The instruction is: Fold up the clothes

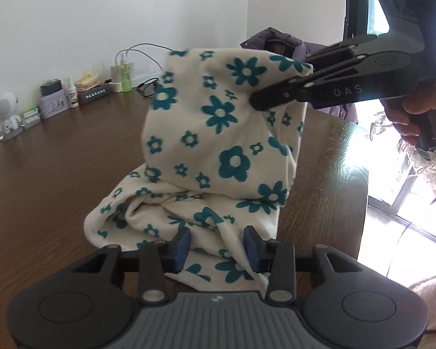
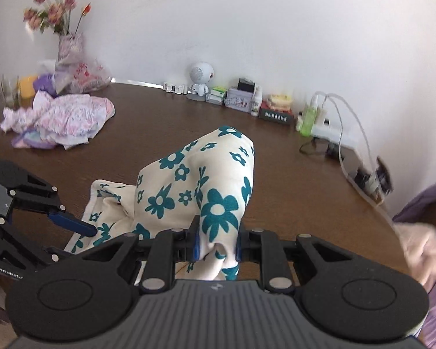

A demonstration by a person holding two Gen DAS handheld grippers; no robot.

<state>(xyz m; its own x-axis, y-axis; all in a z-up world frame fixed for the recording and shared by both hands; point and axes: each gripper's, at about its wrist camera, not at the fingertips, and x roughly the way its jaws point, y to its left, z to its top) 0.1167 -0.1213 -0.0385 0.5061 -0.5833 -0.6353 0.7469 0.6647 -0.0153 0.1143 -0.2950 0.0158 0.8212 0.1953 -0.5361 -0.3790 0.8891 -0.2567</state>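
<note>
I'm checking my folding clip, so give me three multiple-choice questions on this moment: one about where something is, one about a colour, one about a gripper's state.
1. Where is the pink heap of clothes?
A. On the table near the flower vase
B. On the floor
C. In the left gripper

2. What colour are the flowers on the cream garment?
A. Red
B. Teal
C. Yellow

3. What is the right gripper doing?
A. Standing open over bare table
B. Holding a bottle
C. Pinching the cream garment, raised off the table

Answers: 1 A, it lies on the table beside the vase. 2 B, the print is teal. 3 C, cloth is bunched between its pads.
</note>
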